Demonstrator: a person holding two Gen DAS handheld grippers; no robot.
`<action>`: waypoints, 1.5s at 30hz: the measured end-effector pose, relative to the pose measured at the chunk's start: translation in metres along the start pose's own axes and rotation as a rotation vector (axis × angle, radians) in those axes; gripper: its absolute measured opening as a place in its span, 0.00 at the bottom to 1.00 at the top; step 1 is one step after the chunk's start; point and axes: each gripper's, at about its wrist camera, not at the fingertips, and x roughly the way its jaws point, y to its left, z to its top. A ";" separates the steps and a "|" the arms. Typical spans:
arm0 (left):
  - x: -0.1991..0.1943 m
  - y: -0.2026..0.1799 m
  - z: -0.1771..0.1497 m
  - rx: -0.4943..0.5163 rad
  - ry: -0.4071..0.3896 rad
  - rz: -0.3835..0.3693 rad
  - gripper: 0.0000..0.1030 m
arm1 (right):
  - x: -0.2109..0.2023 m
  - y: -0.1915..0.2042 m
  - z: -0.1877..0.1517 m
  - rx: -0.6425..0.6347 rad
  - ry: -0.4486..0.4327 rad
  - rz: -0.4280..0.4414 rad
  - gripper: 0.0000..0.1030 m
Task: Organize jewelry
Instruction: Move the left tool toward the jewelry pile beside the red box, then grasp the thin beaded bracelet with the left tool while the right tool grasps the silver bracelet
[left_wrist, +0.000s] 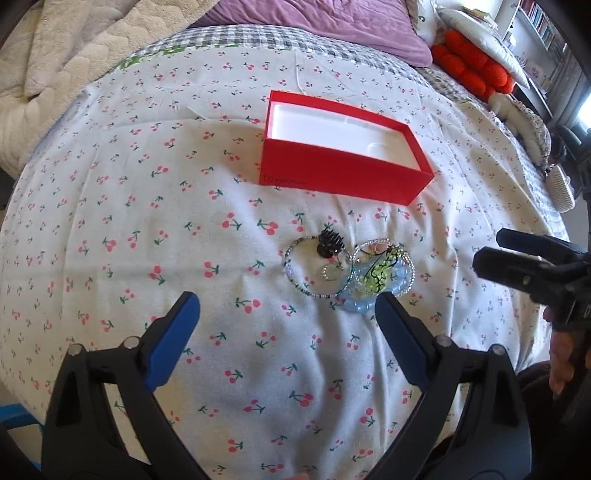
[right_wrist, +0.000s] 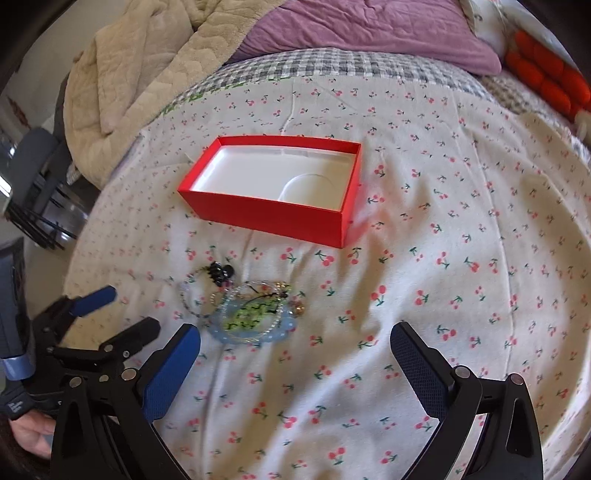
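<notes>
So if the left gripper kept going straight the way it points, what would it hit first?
Probably bare cherry-print sheet, just left of the jewelry pile. The open left gripper is centred beside it, though depth is unclear.

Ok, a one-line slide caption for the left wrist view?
Open left claw above tangled jewelry pile on cherry-print bedspread, empty red box beyond.
</notes>
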 end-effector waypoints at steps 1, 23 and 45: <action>0.000 0.001 0.001 -0.001 0.005 -0.007 0.87 | -0.003 0.000 0.002 0.007 -0.005 0.008 1.00; 0.070 0.002 0.016 0.057 0.151 -0.066 0.10 | 0.060 -0.023 0.012 0.141 0.212 0.178 0.30; 0.026 0.013 0.026 0.042 -0.025 -0.013 0.06 | 0.073 0.002 0.001 0.089 0.182 0.160 0.04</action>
